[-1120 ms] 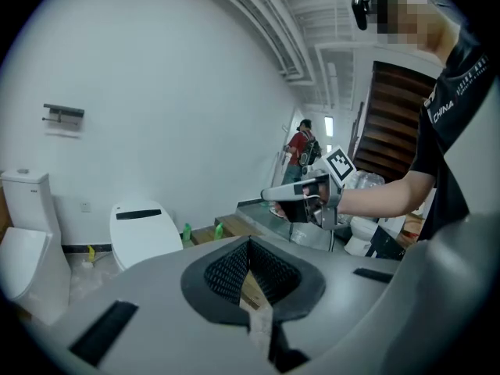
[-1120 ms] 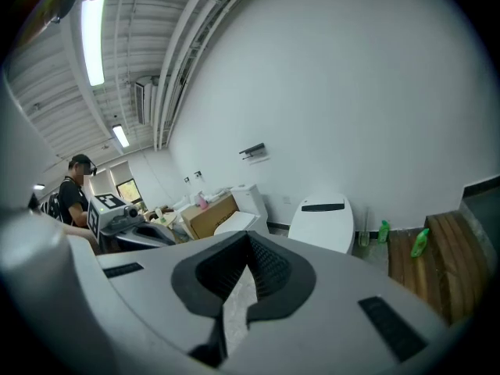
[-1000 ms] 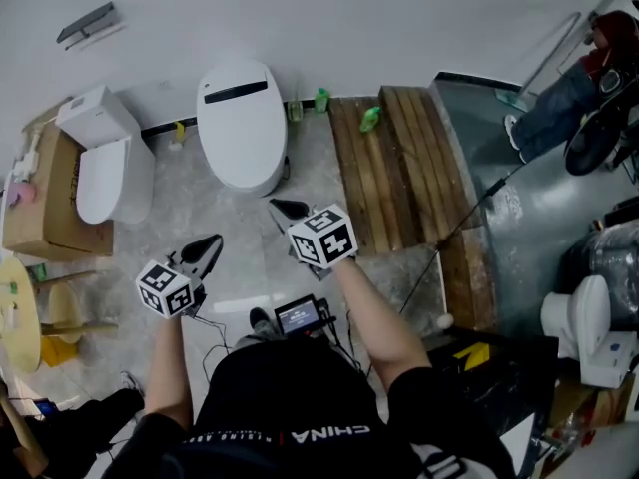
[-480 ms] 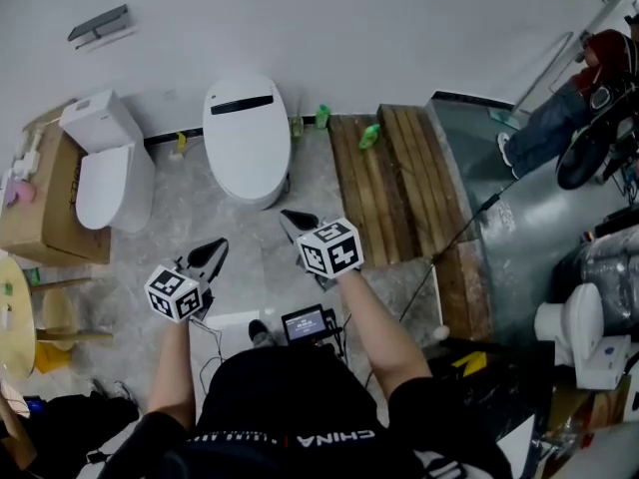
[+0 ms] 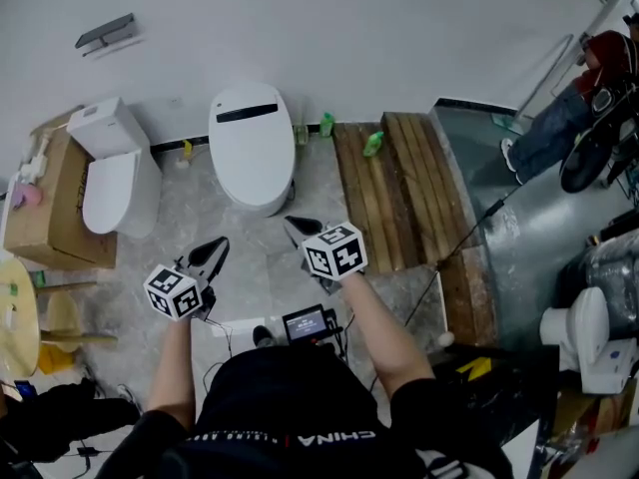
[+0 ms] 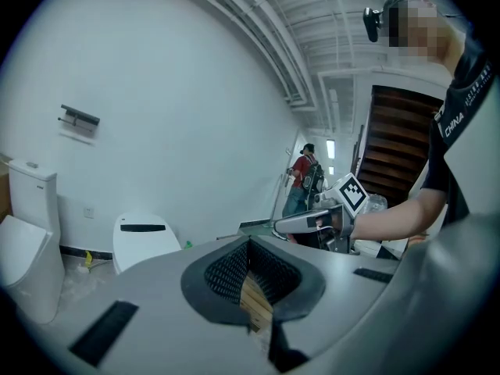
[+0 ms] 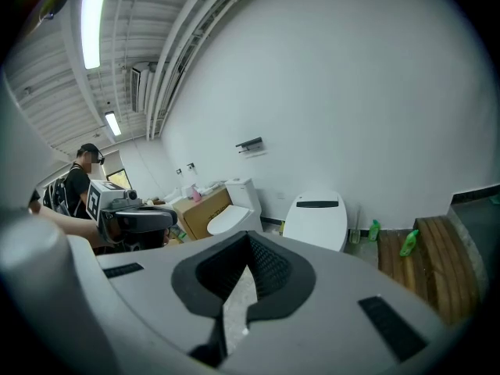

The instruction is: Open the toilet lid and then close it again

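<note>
Left tongs [image 5: 217,246]: closed, nothing in them. The left gripper view shows the pads meeting with only floor behind them. Right tongs [image 5: 291,225]: same, closed and empty.

Both are held over the floor [image 5: 190,218] in front of the person, marker cubes toward the body, tips pointing toward the wall [image 5: 349,28]. In the head view the right tongs sit near the toilet's front edge. The left tongs are further back and off to the left. Neither touches the toilet.

Toilet [image 5: 262,193]: white, no tank, backed against the wall. Lid [image 5: 248,143] is down flat, with a black strip near its rear edge.

Around it:
- second toilet [image 5: 110,173], with a tank, to the left, just beside a cardboard box [image 5: 50,208]
- yellow bottle [image 5: 186,149] at the wall between the two toilets
- wooden planks [image 5: 394,183] on the floor to the right
- green bottle [image 5: 372,145] lying on the planks
- smaller green bottle [image 5: 325,124] upright at the wall between toilet and planks
- grey bracket [image 5: 108,31] on the wall, upper left
- another person [image 5: 559,108] at the far right, well apart
</note>
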A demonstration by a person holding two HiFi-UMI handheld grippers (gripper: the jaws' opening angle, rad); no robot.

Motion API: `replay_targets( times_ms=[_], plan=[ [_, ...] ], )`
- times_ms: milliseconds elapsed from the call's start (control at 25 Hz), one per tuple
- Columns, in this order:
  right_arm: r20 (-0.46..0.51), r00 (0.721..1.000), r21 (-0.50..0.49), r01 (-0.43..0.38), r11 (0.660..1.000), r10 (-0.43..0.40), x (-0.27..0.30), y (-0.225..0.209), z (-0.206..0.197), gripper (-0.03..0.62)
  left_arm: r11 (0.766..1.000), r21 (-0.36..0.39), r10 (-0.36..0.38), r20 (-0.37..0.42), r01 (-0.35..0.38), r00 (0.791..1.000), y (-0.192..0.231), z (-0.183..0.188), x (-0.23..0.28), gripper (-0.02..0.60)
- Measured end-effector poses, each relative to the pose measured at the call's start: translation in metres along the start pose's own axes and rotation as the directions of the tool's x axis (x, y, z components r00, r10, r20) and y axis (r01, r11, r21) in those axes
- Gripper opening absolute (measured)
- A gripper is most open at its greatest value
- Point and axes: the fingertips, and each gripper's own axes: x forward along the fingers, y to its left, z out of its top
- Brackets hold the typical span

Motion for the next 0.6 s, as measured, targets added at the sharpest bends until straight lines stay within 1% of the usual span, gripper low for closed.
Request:
replay_targets(
  times_ms=[360, 600],
  plan=[
    [-0.027, 1.0, -0.083, -0.008, 0.997, 0.005, 0.0012, 0.0075, -0.0055, 0.012, 1.0, 0.021, 0.016, -0.007, -0.016, 1.0, -0.0039, -0.0013, 0.0029, 0.008],
    [-0.028, 1.0, -0.094, -0.007, 0.996, 0.004, -0.0012, 0.0075, -0.0071, 0.012, 1.0, 0.028, 0.015, -0.018, -0.014, 1.0, -0.0066, -0.0038, 0.0075, 0.008]
  ],
)
